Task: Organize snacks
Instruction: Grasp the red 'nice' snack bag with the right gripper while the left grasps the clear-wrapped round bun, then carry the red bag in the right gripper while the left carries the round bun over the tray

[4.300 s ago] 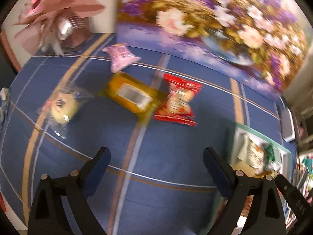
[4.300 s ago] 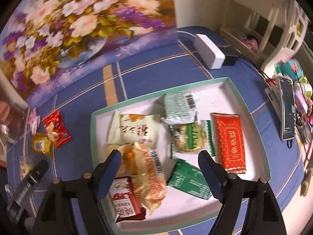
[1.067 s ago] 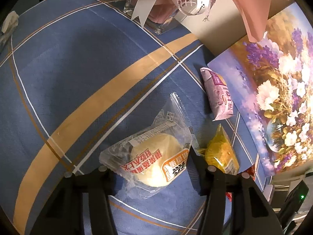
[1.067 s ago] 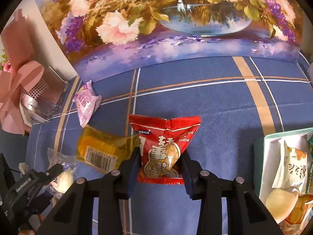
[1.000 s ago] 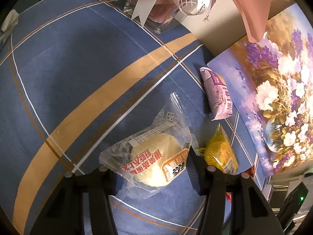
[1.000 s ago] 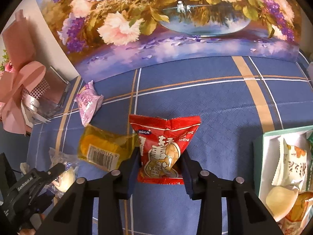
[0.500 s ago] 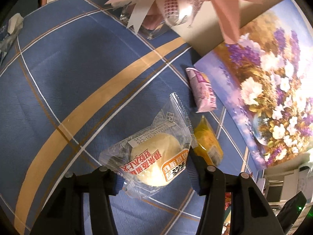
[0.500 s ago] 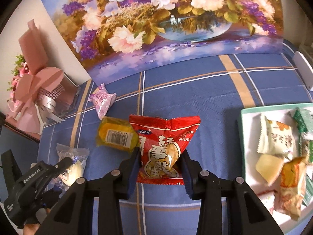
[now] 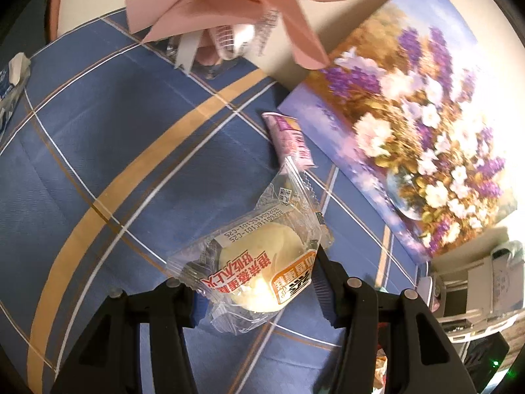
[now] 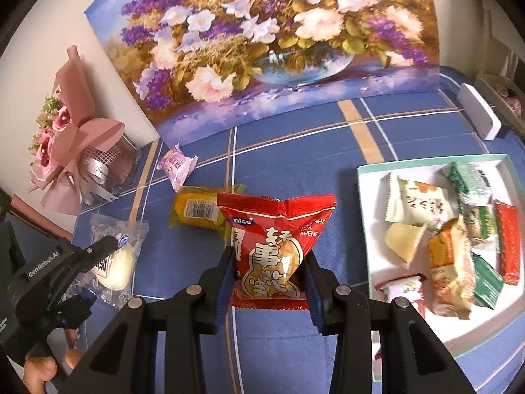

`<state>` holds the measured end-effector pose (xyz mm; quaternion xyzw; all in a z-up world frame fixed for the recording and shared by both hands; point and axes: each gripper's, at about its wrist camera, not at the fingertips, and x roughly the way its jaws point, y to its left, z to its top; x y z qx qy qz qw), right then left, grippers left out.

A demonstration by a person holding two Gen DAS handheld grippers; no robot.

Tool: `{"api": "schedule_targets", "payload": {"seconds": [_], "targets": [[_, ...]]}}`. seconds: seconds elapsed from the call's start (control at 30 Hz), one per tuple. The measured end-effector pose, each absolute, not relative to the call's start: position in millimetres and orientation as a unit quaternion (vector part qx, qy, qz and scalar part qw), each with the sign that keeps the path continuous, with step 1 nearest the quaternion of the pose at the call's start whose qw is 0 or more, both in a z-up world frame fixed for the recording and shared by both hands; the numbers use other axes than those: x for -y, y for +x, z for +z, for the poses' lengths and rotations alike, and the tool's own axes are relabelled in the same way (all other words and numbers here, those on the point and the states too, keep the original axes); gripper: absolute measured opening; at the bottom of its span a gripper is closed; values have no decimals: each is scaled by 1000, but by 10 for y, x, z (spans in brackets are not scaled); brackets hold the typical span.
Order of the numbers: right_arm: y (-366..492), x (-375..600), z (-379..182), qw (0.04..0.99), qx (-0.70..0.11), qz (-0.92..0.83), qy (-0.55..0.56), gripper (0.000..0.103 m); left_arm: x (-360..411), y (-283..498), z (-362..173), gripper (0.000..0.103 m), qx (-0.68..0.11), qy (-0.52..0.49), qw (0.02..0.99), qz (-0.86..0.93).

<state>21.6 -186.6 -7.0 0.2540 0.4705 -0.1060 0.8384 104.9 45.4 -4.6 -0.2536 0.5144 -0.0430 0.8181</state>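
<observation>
My left gripper (image 9: 259,290) is shut on a clear-wrapped pale round cake (image 9: 259,266), held above the blue plaid tablecloth; the same cake (image 10: 115,262) shows at the left of the right wrist view. My right gripper (image 10: 270,282) is shut on a red snack packet (image 10: 279,239), lifted off the cloth. A white tray with a green rim (image 10: 364,216) at the right holds several wrapped snacks. A yellow packet (image 10: 197,211) and a pink packet (image 10: 177,165) lie on the cloth behind the red one; the pink packet (image 9: 288,138) also shows ahead of the left gripper.
A flower painting (image 10: 279,39) leans along the table's back. A pink bouquet (image 10: 72,141) stands at the back left. A white box (image 10: 480,111) lies at the back right. A hand (image 10: 46,366) holds the left gripper's handle.
Both grippers have risen with their snacks and drawn back. In the right wrist view the tray has come further into sight; in the left wrist view the yellow packet has slipped behind the cake.
</observation>
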Motion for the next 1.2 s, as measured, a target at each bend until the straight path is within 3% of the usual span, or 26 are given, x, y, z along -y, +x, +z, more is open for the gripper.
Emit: {"api": "schedule_targets", "payload": {"seconds": [0.5, 1.2], "targets": [[-62, 2173, 46, 830, -464, -133, 278, 41, 333, 794, 339, 55, -492, -180, 844, -117], [-956, 3623, -7, 762, -422, -291, 394, 41, 1621, 382, 247, 56, -505, -63, 829, -232]]}}
